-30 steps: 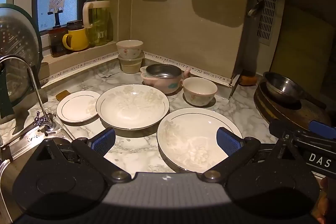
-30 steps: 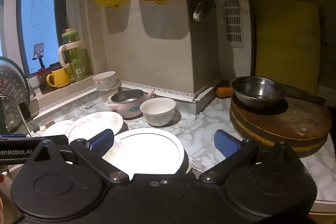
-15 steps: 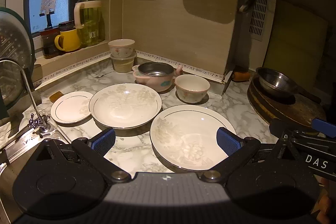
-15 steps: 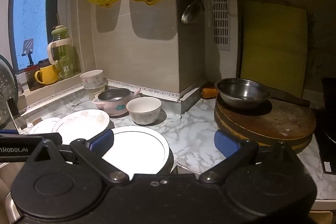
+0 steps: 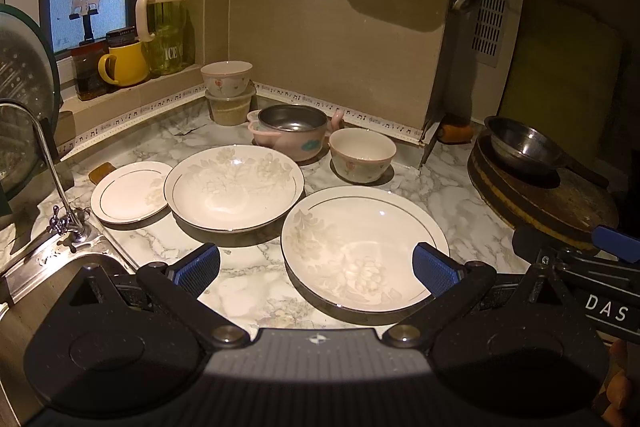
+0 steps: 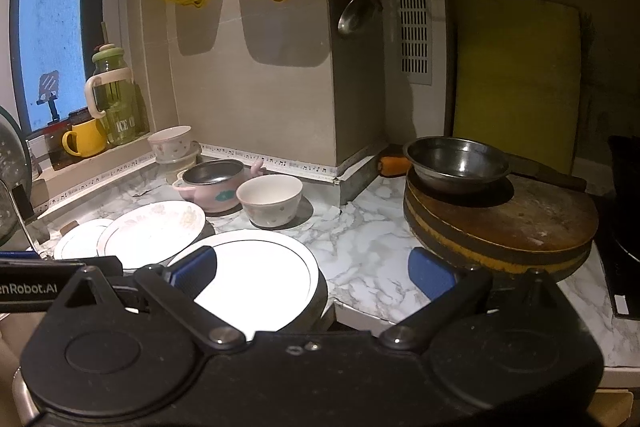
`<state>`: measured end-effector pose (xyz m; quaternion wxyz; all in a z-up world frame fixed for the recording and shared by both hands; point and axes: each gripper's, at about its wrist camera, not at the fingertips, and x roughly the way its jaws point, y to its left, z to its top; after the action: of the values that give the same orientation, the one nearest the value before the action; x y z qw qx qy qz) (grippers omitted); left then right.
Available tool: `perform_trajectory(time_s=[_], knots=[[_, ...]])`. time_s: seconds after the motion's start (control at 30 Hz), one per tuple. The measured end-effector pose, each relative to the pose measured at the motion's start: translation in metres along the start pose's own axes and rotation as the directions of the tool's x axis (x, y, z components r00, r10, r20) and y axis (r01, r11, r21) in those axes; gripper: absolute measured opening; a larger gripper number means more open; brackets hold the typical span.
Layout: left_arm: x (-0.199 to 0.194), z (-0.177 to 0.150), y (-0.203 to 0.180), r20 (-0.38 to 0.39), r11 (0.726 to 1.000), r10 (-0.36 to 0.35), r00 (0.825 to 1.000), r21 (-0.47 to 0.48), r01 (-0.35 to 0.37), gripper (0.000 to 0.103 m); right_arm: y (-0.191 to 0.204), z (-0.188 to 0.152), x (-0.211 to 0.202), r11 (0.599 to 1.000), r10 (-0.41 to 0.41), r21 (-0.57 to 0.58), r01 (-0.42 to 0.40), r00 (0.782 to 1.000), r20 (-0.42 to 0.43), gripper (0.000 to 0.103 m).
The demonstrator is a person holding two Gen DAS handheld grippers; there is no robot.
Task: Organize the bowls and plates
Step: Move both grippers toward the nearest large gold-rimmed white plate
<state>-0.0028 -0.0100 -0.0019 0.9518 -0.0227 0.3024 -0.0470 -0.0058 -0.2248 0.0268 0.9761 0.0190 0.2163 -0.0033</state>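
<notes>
I note the left gripper (image 5: 316,267) with its fingers spread wide and empty, held above the near edge of the marble desk (image 5: 432,183). The right gripper (image 6: 312,271) likewise has its fingers apart, holding nothing. Three plates lie flat in a row on the desk: a small plate (image 5: 130,191) nearest the tap (image 5: 44,163), a large deep plate (image 5: 234,187) just beside it, rims appearing to touch, and a second large plate (image 5: 362,247) closest to me, partly between the left fingers (image 5: 434,269) in that view. Behind them stand a pink pot (image 5: 290,137) and a white bowl (image 5: 362,155), near each other. A further bowl (image 5: 227,78) sits on a plastic container (image 5: 230,109) in the corner. A steel pan (image 6: 456,163) rests on the round wooden board (image 6: 516,223) at right.
</notes>
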Motion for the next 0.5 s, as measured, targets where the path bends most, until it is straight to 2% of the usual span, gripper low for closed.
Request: perform_trajectory(time_s=[0.5], knots=[[0.0011, -0.0021, 0.0054, -0.030, 1.000, 0.015, 0.999, -0.018, -0.016, 0.103, 0.0037, -0.0024, 0.0070, 1.000, 0.027, -0.004, -0.027, 0.999, -0.047, 0.103]])
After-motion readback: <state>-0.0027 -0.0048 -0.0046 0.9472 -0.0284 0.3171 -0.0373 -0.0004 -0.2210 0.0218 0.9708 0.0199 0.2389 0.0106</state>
